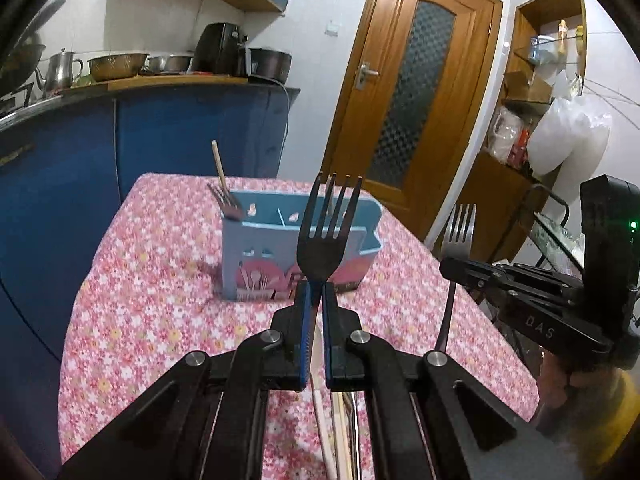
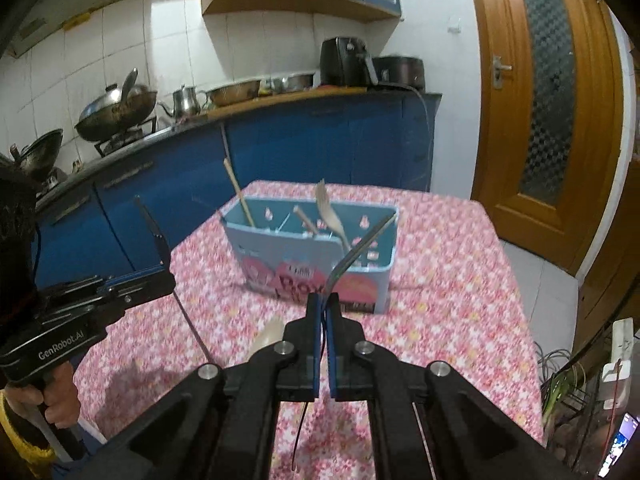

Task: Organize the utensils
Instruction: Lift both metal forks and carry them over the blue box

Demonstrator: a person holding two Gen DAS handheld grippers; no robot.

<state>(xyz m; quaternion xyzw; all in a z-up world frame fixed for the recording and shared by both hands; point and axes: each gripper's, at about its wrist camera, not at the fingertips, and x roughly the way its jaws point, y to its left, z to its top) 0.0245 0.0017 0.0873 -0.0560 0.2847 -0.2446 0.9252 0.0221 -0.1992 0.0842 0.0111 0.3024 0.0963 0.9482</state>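
Note:
A blue utensil holder (image 1: 280,252) with compartments stands on the pink floral tablecloth (image 1: 160,300); it also shows in the right wrist view (image 2: 320,256). My left gripper (image 1: 316,292) is shut on a dark fork (image 1: 326,236), tines up, just in front of the holder. My right gripper (image 2: 323,300) is shut on a silver fork (image 2: 360,248), seen edge-on, tines leaning over the holder's right compartment. In the left wrist view that right gripper (image 1: 452,266) holds its fork (image 1: 458,232) upright at the right. The holder contains a chopstick (image 2: 240,196), a fork (image 1: 226,200) and a spoon (image 2: 330,212).
Chopsticks (image 1: 332,420) and a pale spoon (image 2: 266,338) lie on the table near me. Blue kitchen cabinets (image 1: 120,152) with pots stand behind. A wooden door (image 1: 404,92) is at the right. The left gripper (image 2: 160,276) shows at the left of the right wrist view.

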